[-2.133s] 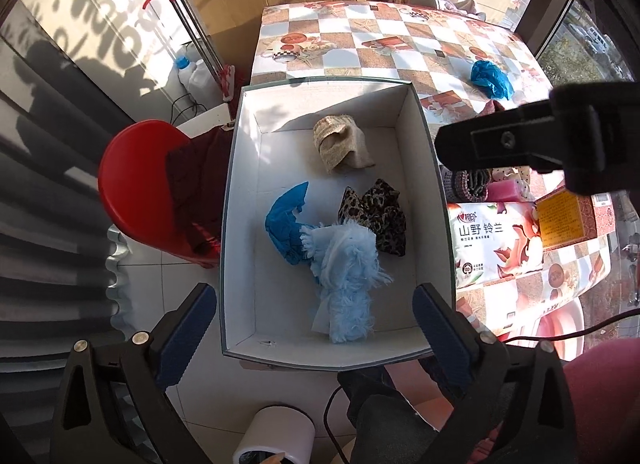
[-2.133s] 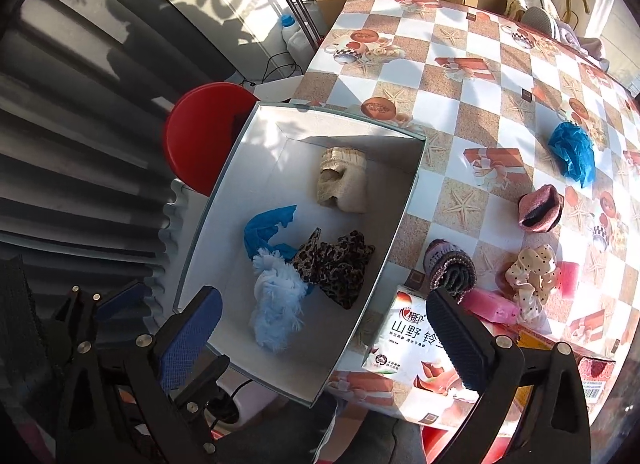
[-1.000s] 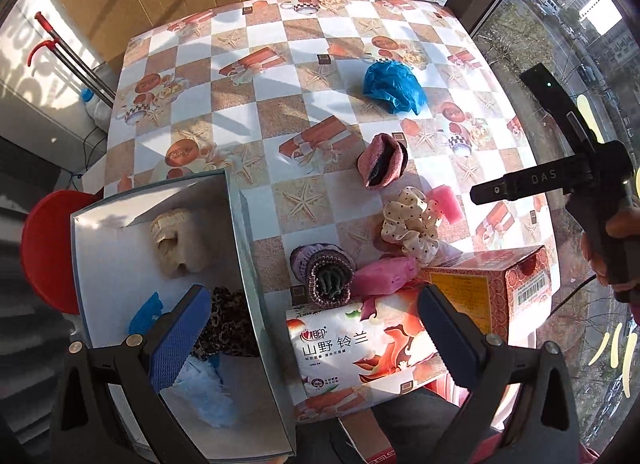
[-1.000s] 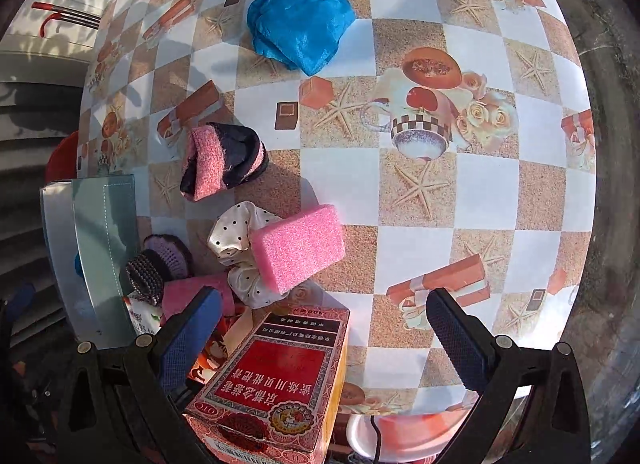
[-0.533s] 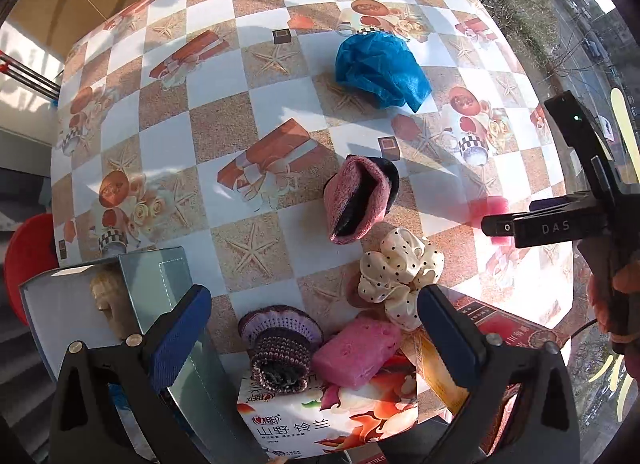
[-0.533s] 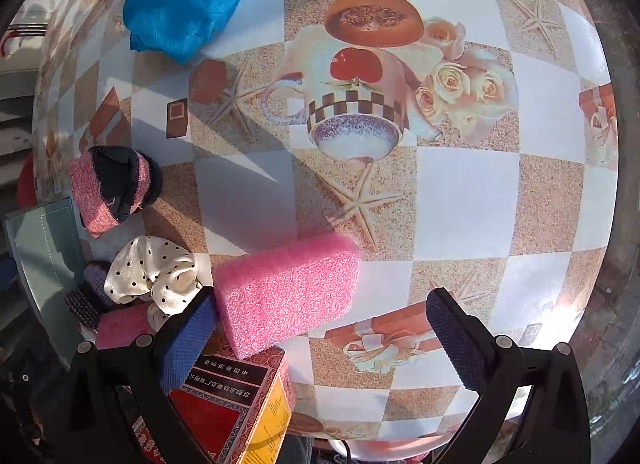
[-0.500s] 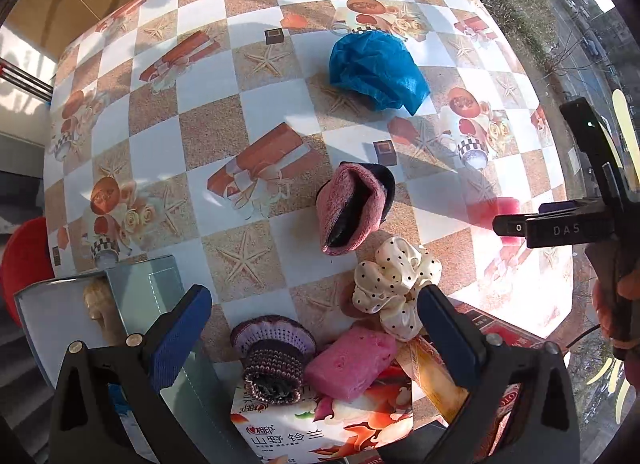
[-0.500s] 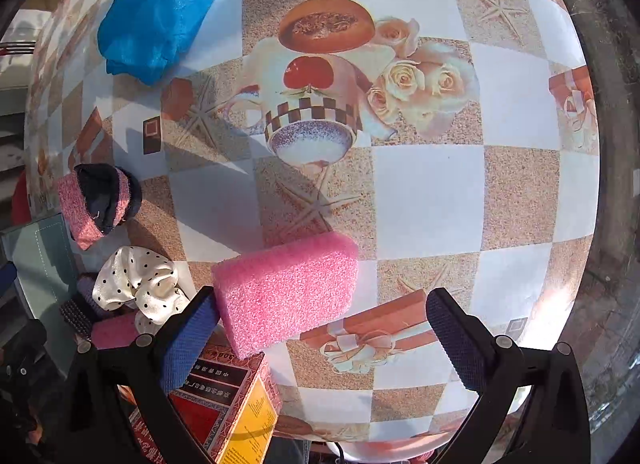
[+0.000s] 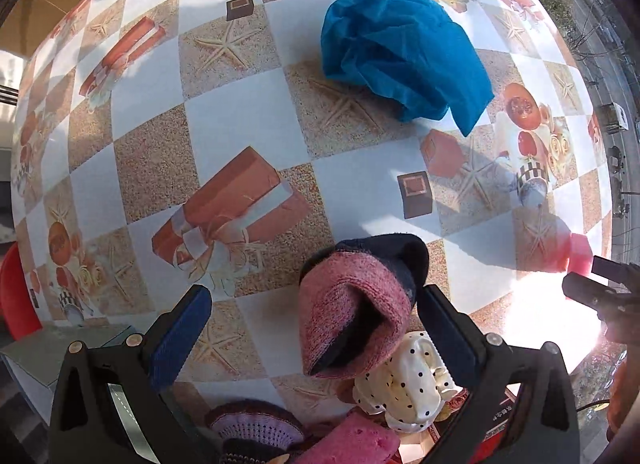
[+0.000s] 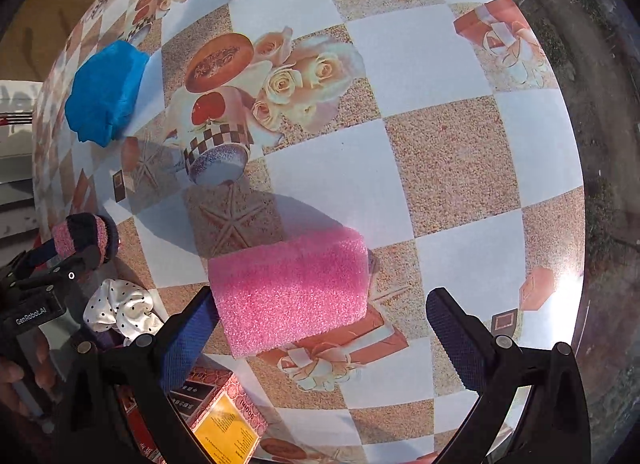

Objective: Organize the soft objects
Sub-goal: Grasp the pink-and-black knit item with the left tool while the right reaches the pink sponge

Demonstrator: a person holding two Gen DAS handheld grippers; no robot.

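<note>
Desk: the desk [image 9: 248, 112] wears a glossy checked oilcloth of white and sandy squares printed with starfish, gift boxes, cups and roses; hard sunlight glares off its right-hand side.
Room: a red round stool [image 9: 12, 296] shows past the desk's left edge, and a street with trees lies beyond the window on the right.
Box: a grey-white cardboard box corner [image 9: 52, 348] sits low at the left of the left wrist view, against the desk edge.
Blue item: a crumpled bright blue cloth [image 9: 400, 52] lies alone towards the far side of the desk, well apart from the rest.
Sock roll: a rolled pink-and-navy knitted sock [image 9: 356, 304] lies just ahead of the left tongs, with a cream polka-dot satin scrunchie [image 9: 404, 380] touching its near side.
Near clutter: a purple knitted roll [image 9: 252, 428] and a pink soft pad [image 9: 352, 444] crowd the bottom edge, half hidden behind the tongs.
Sponge: a pink rectangular foam sponge [image 10: 292, 292] rests flat on the desk, beside a red-and-yellow printed carton [image 10: 216, 416].
Left tongs: the left tongs [image 9: 316, 328] are spread wide and grip nothing; the sock roll lies between the blue pads, close to the right one.
Right tongs: the right tongs [image 10: 320, 328] are also spread wide and empty; the sponge sits between the pads, its corner at the left pad, though contact is unclear.
</note>
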